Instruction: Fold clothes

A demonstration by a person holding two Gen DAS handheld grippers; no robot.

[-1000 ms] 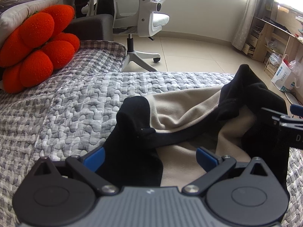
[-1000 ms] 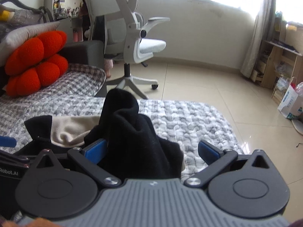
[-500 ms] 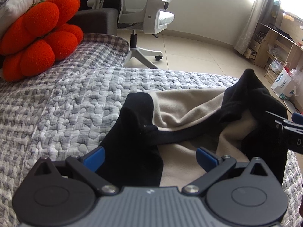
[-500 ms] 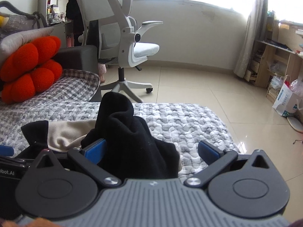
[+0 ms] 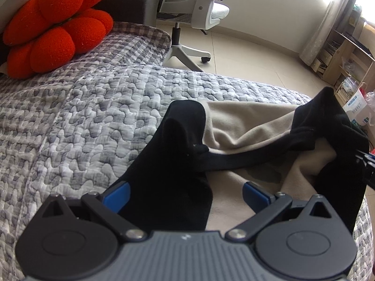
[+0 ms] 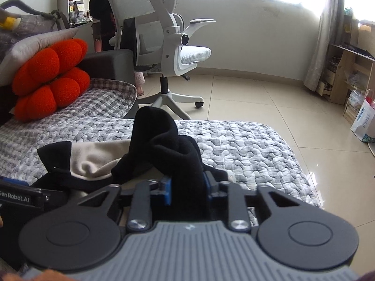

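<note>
A black and beige garment lies rumpled on the grey quilted bed. My left gripper is open, its blue pads wide apart, with a black fold of the garment lying between them. In the right wrist view, my right gripper is shut on a black bunched part of the garment, which rises up in front of it. The beige part shows to the left. The right gripper's edge appears at the far right of the left wrist view.
A red flower-shaped cushion sits at the bed's back left. A white office chair stands on the tiled floor beyond the bed. Wooden shelves and a paper bag are at the right wall.
My right gripper has shut on the black fold of the garment; it stood open before. The left gripper stays open and has tilted down a little over the bed.
</note>
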